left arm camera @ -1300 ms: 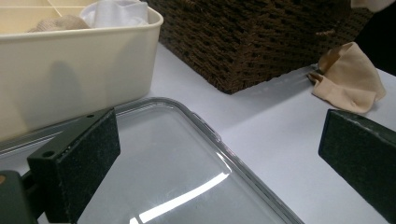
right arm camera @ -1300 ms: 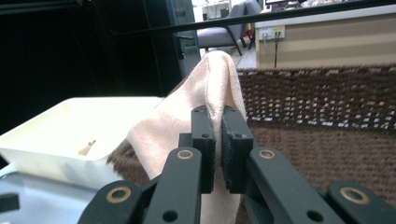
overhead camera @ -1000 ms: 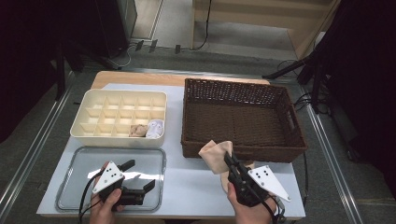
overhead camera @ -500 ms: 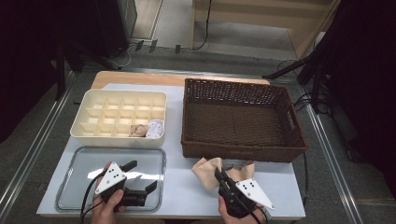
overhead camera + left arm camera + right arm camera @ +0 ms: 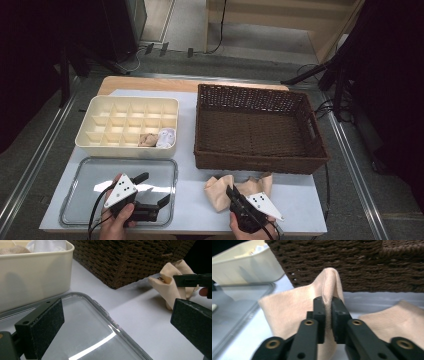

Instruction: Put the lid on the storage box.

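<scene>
White table (image 5: 300, 210): wicker basket (image 5: 257, 127), cream organizer (image 5: 127, 125), clear tray (image 5: 117, 192), beige cloth (image 5: 220, 192).

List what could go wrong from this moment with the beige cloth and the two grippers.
1. The right gripper pinches only a thin fold of the beige cloth, and its jaws have just been opening, so the fold may slip out.
2. The cloth lies close against the wicker basket; dragging it could snag the weave.
3. The left gripper sits open over the clear tray, away from the cloth, so nothing steadies the cloth's loose end.
</scene>
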Demonstrator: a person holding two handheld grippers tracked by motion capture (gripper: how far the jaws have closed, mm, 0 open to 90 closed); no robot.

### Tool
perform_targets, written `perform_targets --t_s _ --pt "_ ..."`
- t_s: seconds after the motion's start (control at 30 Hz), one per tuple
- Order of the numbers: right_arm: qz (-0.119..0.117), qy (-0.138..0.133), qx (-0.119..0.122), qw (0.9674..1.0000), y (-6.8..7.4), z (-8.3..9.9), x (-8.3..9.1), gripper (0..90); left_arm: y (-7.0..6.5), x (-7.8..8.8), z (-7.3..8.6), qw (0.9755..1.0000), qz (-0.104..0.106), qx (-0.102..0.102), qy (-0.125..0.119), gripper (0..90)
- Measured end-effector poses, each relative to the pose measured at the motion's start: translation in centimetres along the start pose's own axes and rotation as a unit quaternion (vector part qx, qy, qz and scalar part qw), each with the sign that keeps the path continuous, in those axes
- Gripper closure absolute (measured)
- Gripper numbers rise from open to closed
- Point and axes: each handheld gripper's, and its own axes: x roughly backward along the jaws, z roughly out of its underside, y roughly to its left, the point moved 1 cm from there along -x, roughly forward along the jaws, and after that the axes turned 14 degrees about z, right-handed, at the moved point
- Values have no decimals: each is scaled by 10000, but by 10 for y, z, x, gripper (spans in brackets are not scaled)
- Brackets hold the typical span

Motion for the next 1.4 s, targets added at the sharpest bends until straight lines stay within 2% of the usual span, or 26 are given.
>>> perform_targets --t_s 0.1,0.17,0.33,0.47,0.63,0.83,0.9,1.0,1.1,1.17,1.23,1.33,1.4 --pt "71 -165 13 9998 -4 -1 0 595 0 0 0 10000 -1 6 -2 0" --pt "108 -315 -15 9994 -8 -5 4 548 0 0 0 10000 0 14 -5 0" --pt "341 -577 -105 9977 -28 -17 16 499 -1 -2 0 10000 -21 29 12 0" --pt "529 -565 -133 9969 -46 -23 18 443 -1 -4 0 10000 -48 74 15 0" --pt "824 -567 179 9948 -63 -22 18 407 -6 -9 -6 9999 -75 82 -43 0" --pt "1028 -590 258 9926 -77 -15 13 356 -13 -23 -10 9999 -123 12 62 0" --pt "1078 -554 246 9923 -79 -12 12 337 -15 -27 -10 9999 -131 -35 82 0" --pt "1002 -430 173 9939 -81 -6 6 315 -16 -30 -8 9998 -125 -39 122 0" --pt "1072 -312 290 9933 -78 -3 3 315 -18 -30 -7 9997 -111 -97 171 0" --pt "1087 -261 323 9932 -77 -2 1 323 -19 -30 -6 9997 -98 -71 211 0" --pt "1011 -56 318 9944 -75 2 -3 331 -20 -32 -4 9996 -106 39 273 0" --pt "1124 69 558 9921 -71 4 -6 354 -22 -33 -3 9995 -79 82 291 0" --pt "1192 80 623 9909 -70 4 -7 394 -23 -33 -4 9996 -29 85 263 0"
